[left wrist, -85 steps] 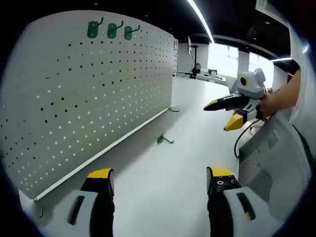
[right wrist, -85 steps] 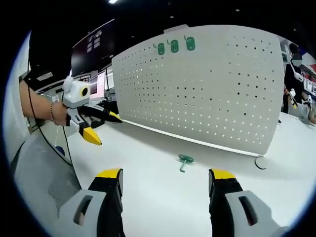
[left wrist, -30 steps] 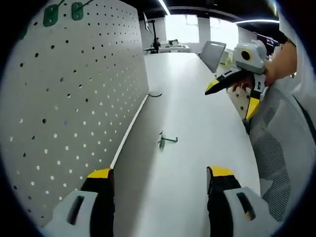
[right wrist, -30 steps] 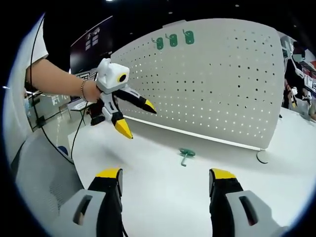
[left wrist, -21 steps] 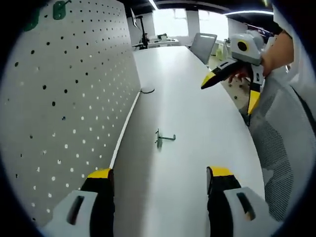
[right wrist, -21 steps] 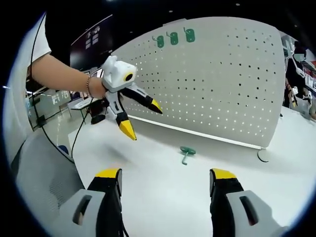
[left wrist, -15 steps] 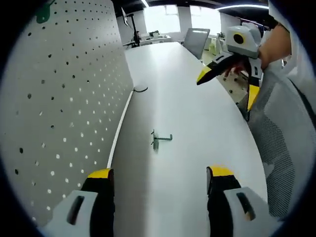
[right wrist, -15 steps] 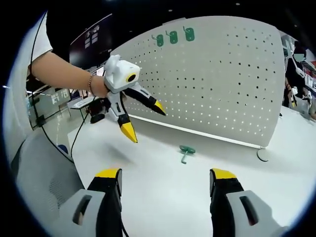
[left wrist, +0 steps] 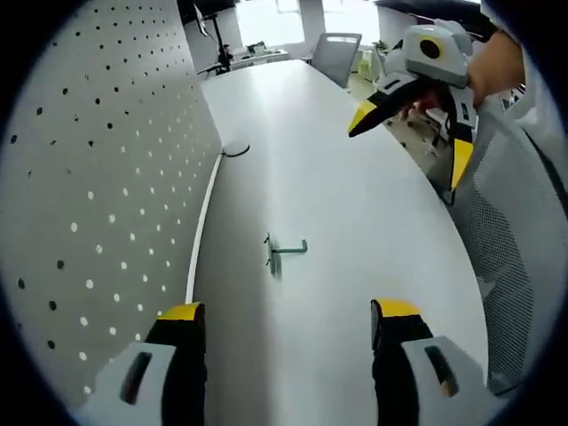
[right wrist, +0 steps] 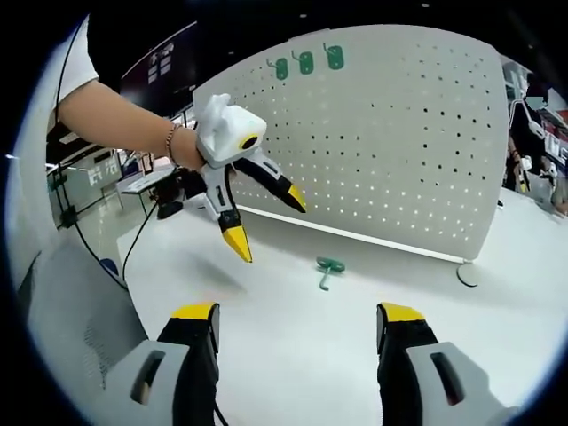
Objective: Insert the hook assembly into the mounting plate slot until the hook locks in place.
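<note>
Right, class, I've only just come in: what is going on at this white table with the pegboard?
A person holds a claw in each hand over the white table. Both are open and empty. The left claw hangs above the table, short of the loose green hook, which lies flat in front of the pegboard. Three green hooks already hang near the board's top. The right claw is held off to the side.

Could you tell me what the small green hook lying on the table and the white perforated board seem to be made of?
The small green hook looks like moulded plastic or painted metal; too small to tell. The white perforated board looks like matt painted sheet metal, judging by its thin edge and regular punched holes.
</note>
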Demonstrator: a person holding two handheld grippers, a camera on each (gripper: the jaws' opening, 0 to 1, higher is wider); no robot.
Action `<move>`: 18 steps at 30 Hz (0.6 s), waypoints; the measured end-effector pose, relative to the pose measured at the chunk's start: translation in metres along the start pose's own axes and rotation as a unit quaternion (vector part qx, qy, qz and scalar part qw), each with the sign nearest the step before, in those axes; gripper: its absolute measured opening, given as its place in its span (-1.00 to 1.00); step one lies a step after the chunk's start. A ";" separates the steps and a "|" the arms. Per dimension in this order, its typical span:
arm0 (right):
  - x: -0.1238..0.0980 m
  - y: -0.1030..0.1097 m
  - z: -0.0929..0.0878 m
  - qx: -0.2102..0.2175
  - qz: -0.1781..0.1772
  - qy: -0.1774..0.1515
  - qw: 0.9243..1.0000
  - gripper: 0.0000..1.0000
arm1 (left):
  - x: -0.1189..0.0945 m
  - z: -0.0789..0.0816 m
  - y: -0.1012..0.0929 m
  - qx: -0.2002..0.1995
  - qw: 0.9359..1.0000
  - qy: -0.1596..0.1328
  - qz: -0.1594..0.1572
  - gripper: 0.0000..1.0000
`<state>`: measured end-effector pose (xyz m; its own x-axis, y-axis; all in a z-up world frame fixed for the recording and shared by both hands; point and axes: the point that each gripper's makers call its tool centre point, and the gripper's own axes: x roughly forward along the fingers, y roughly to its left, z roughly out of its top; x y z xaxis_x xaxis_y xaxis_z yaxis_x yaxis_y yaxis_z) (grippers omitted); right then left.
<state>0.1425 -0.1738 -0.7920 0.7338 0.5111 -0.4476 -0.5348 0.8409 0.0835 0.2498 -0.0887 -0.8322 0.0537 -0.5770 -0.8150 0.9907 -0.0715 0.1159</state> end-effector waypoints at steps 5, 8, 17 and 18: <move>-0.001 -0.001 0.001 0.002 -0.001 -0.004 1.000 0.40 | 0.008 0.003 0.000 0.011 1.000 0.013 -0.014 0.56; -0.001 -0.001 0.002 0.005 -0.001 -0.006 1.000 0.40 | 0.015 0.004 -0.001 0.021 0.999 0.023 -0.023 0.55; -0.001 -0.001 0.000 0.011 0.000 -0.003 1.000 0.40 | 0.033 0.015 -0.003 0.041 0.997 0.043 -0.054 0.53; -0.001 -0.001 0.000 0.011 0.000 -0.003 1.000 0.40 | 0.034 0.015 -0.003 0.043 0.996 0.047 -0.056 0.53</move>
<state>0.1423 -0.1747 -0.7916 0.7359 0.5123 -0.4427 -0.5256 0.8444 0.1035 0.2469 -0.1203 -0.8518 -0.0410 -0.4838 -0.8742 0.9769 -0.2032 0.0667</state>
